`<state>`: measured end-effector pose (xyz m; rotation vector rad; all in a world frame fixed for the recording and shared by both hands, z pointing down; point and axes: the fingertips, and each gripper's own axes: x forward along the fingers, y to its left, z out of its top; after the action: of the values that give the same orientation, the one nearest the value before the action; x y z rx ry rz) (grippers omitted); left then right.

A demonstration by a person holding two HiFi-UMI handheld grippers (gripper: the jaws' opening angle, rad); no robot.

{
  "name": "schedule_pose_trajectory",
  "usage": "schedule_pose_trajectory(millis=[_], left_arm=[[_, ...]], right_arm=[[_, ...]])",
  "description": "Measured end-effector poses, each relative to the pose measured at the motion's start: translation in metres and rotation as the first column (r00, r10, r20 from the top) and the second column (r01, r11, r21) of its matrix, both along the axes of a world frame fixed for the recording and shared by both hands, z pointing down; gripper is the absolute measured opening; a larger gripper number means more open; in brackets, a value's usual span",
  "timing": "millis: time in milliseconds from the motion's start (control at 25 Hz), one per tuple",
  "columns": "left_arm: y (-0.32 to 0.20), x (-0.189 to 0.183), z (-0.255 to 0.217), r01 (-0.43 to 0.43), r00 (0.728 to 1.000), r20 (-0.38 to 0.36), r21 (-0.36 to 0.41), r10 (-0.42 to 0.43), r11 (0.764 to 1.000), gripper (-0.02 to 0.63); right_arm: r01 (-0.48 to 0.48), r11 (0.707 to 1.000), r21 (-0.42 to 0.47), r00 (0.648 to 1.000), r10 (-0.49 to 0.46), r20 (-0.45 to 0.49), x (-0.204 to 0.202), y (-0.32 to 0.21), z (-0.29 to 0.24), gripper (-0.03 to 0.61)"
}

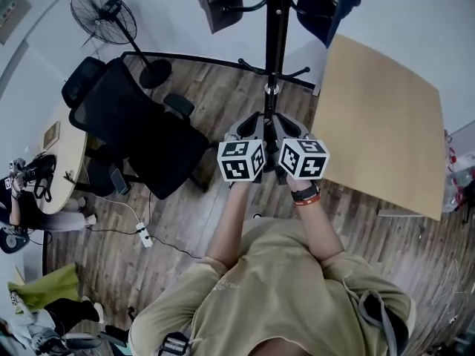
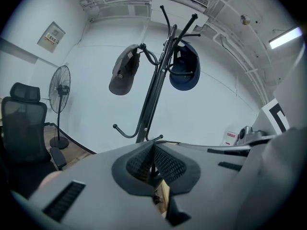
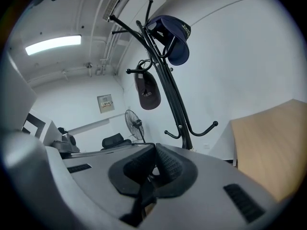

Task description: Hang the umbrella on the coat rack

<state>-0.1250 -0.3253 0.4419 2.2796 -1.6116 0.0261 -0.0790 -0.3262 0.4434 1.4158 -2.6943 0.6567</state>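
A black coat rack [image 1: 276,50] stands straight ahead of me, by the white wall. A grey cap [image 1: 219,2] hangs on its left hooks and a navy cap [image 1: 326,6] on its right. No umbrella shows in any view. My left gripper [image 1: 251,127] and right gripper [image 1: 288,127] are held side by side at the rack's foot, both aimed up at it. In the left gripper view the pads of the left gripper [image 2: 153,148] meet below the rack's pole [image 2: 154,87]. The right gripper [image 3: 154,150] also has its pads pressed together, nothing held, under the lower hooks [image 3: 201,127].
A black office chair [image 1: 141,132] stands to the left of the rack, with a floor fan [image 1: 104,17] behind it. A tan table top [image 1: 378,124] lies to the right. A round desk [image 1: 63,162] and a power strip [image 1: 145,234] are at far left.
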Motion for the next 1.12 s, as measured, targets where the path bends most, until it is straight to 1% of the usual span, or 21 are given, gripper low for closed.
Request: schedule_pose_trajectory(millis=[280,520,800,1000,1120], left_arm=[[-0.02,0.001,0.016,-0.068,0.998,-0.01,-0.023,0.068,0.997,0.023],[-0.035,0.008,0.04,-0.104,0.994,-0.026,-0.067,0.103,0.992,0.023],[-0.054,0.01,0.063,-0.106,0.994,-0.022,-0.101,0.104,0.989,0.023],[-0.067,0.008,0.069,-0.104,0.995,-0.005,-0.11,0.104,0.988,0.023],[-0.077,0.009,0.07,-0.108,0.994,0.002,-0.114,0.109,0.988,0.023]], right_arm=[[-0.063,0.998,-0.027,0.998,0.063,-0.003,0.003,-0.014,0.017,0.021],[-0.1,0.992,-0.075,0.995,0.101,0.003,0.01,-0.032,0.038,0.021],[-0.098,0.99,-0.106,0.995,0.099,0.004,0.013,-0.046,0.061,0.021],[-0.087,0.988,-0.128,0.996,0.087,0.0,0.014,-0.059,0.067,0.021],[-0.099,0.985,-0.138,0.995,0.1,0.002,0.017,-0.069,0.07,0.021]])
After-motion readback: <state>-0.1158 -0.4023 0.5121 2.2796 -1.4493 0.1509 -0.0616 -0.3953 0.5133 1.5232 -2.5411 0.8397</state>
